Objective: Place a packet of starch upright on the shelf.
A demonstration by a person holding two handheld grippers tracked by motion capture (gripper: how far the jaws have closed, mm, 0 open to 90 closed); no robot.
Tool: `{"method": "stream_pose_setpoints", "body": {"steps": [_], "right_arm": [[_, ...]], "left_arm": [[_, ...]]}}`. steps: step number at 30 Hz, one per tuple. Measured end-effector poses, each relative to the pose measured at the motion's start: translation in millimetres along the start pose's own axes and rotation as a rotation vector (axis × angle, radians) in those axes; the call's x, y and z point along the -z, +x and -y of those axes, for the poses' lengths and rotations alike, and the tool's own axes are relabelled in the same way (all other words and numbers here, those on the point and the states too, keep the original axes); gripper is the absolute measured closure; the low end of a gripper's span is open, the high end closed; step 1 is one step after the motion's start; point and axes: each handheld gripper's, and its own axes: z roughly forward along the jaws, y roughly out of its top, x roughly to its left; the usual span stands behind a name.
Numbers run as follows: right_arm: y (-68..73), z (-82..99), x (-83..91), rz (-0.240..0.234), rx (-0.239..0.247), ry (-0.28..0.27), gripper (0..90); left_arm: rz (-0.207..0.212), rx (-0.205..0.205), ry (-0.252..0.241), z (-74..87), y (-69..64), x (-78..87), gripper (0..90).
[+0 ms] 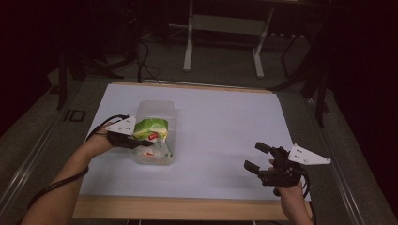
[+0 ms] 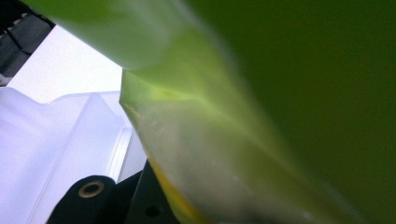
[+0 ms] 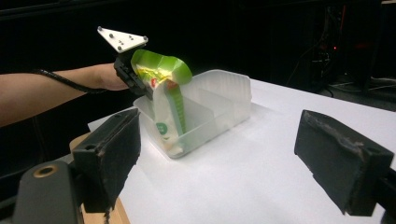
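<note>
Left gripper (image 1: 137, 138) clamped on the top of a green snack bag (image 1: 151, 130), jaws pressed together on the crinkled upper edge; bag hanging down from that grip, lower end inside the clear plastic container (image 1: 157, 108) directly beneath the jaws. Seen from the right gripper view, same bag (image 3: 164, 100) dangling upright below the left gripper (image 3: 140, 81), bottom resting in the near compartment of the divided container (image 3: 224, 95), far compartment beyond the divider. Up close in the left gripper view, green bag (image 2: 261, 93) right against the lens, container wall (image 2: 70, 135) just beside and below it. Right gripper (image 1: 257, 158) well apart from the bag, off to the container's other side above the white table sheet (image 1: 225, 126), jaws spread wide with nothing between; both black pads (image 3: 109, 154) framing bare sheet ahead, container further out and to the left of the pads
</note>
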Motion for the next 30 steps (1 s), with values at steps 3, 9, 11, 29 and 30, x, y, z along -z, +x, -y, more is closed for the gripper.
{"method": "stream_pose_setpoints", "body": {"steps": [3, 9, 11, 29, 30], "right_arm": [[0.3, 0.5, -0.9, -0.002, 0.001, 0.005, 14.5], [0.3, 0.9, -1.4, -0.004, -0.002, 0.008, 14.5], [0.1, 0.9, -1.7, -0.003, -0.001, 0.011, 14.5], [0.6, 0.2, -0.7, -0.002, 0.002, 0.028, 14.5], [0.6, 0.3, -0.4, -0.001, 0.002, 0.029, 14.5]], "left_arm": [[-0.014, 0.0, 0.003, 2.3, -1.5, 0.8, 73.7], [-0.017, 0.043, 0.021, 0.2, -0.6, 0.3, 72.7], [-0.045, 0.078, 0.03, -0.3, -1.7, -0.2, 68.1], [-0.181, 0.308, -0.058, -19.9, -10.8, 24.6, 1.1], [-0.204, 0.318, -0.04, -21.3, -13.3, 26.5, 1.0]]}}
